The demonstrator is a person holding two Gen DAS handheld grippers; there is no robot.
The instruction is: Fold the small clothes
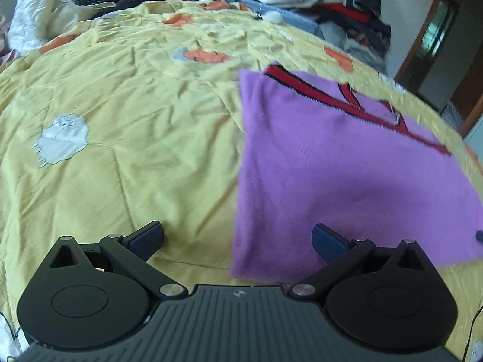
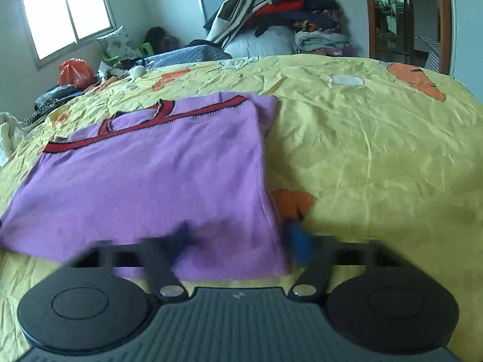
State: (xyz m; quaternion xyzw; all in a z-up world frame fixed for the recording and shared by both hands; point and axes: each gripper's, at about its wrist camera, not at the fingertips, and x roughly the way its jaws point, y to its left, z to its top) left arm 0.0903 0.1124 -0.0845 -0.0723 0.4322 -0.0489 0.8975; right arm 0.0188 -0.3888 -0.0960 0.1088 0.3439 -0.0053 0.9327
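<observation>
A purple garment (image 1: 338, 169) with red and black trim lies flat on the yellow bedspread (image 1: 135, 120). In the left wrist view it is at the right. My left gripper (image 1: 238, 238) is wide open and empty, just before the garment's near left corner, its right finger over the cloth. In the right wrist view the garment (image 2: 157, 175) is at the left and centre. My right gripper (image 2: 241, 244) is blurred by motion, its fingers apart over the garment's near right corner, nothing held.
The yellow bedspread (image 2: 362, 150) has orange carrot and white sheep patches. Piles of clothes (image 2: 280, 9) and bags (image 2: 74, 72) stand along the far edge. A doorway (image 2: 401, 15) is at the far right, a window (image 2: 63, 12) at the far left.
</observation>
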